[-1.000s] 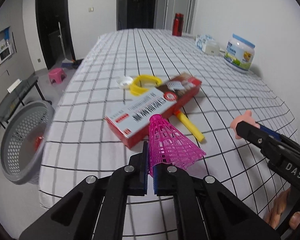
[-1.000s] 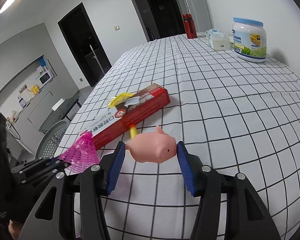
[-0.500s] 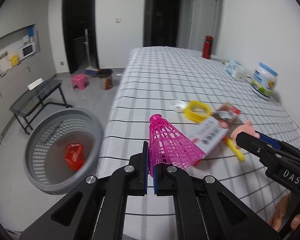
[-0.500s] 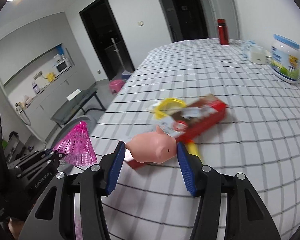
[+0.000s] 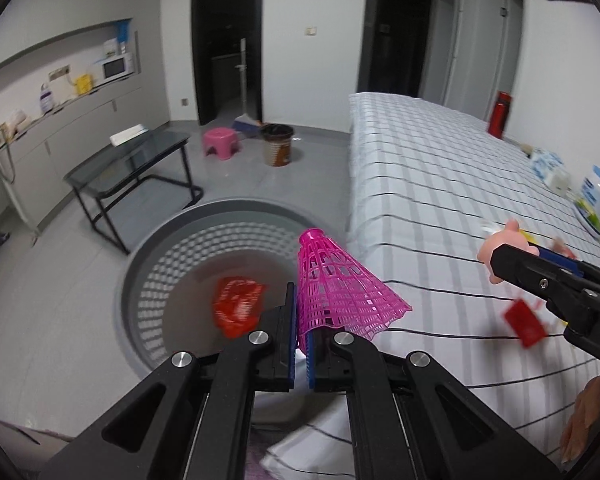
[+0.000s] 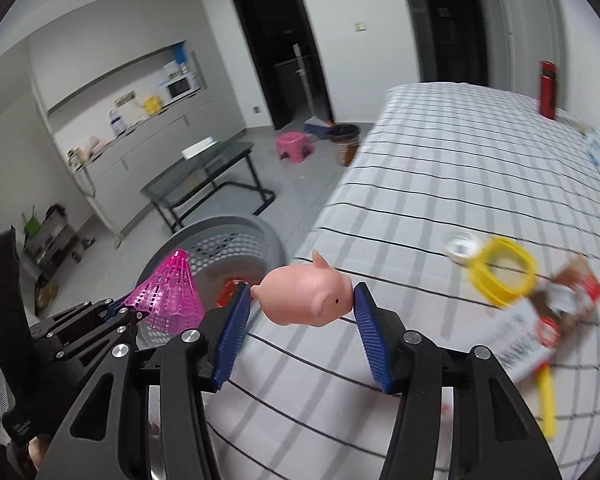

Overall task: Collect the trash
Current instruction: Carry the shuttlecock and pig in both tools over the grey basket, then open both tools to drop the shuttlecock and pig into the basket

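My left gripper [image 5: 301,322] is shut on a pink plastic shuttlecock [image 5: 339,288] and holds it above the grey mesh basket [image 5: 168,252] on the floor, near its right rim. A red wrapper [image 5: 236,304] lies in the basket. My right gripper [image 6: 298,312] is shut on a pink toy pig [image 6: 307,296] above the table's left edge, beside the basket [image 6: 244,240]. The shuttlecock [image 6: 168,296] and the left gripper show at the left of the right wrist view. The pig [image 5: 499,244] shows at the right of the left wrist view.
The checked table [image 6: 439,168] holds a yellow ring [image 6: 499,270], a white cap [image 6: 459,246], a red box [image 6: 539,332], a yellow stick [image 6: 545,404], a red bottle [image 6: 547,88] and a white jar [image 5: 597,200]. A glass side table [image 5: 132,164], pink stool [image 5: 220,142] and brown bin [image 5: 278,144] stand on the floor.
Both grippers have swung left, away from the table's middle. The shuttlecock has gone from above the table to above the basket. The pig now hangs over the table's left edge.
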`<control>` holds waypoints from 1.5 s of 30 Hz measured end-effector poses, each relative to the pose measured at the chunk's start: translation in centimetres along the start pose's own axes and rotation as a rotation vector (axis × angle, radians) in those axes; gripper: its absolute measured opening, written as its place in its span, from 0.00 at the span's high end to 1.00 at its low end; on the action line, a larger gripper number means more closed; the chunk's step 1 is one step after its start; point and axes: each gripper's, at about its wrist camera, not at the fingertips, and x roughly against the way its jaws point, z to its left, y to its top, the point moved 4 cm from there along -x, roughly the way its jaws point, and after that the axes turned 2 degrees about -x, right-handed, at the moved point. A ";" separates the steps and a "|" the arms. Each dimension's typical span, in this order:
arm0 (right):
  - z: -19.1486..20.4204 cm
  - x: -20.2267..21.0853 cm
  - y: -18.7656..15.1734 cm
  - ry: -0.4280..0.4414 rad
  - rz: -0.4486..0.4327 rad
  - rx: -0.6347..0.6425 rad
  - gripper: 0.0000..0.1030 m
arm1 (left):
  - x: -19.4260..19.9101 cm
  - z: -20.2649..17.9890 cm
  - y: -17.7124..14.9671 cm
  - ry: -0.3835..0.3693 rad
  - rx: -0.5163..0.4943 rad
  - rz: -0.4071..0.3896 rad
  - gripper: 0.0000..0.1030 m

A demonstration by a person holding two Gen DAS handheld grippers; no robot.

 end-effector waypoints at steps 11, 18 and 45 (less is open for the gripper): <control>5.9 -7.2 1.2 0.056 0.104 0.090 0.50 | -3.1 6.6 -0.8 0.059 0.060 0.047 0.96; 7.9 -11.1 1.3 0.065 0.158 0.119 0.50 | -4.8 9.0 -1.4 0.079 0.093 0.074 0.96; 7.7 -13.4 0.3 0.067 0.194 0.103 0.43 | -5.9 11.2 -2.2 0.131 0.148 0.082 0.43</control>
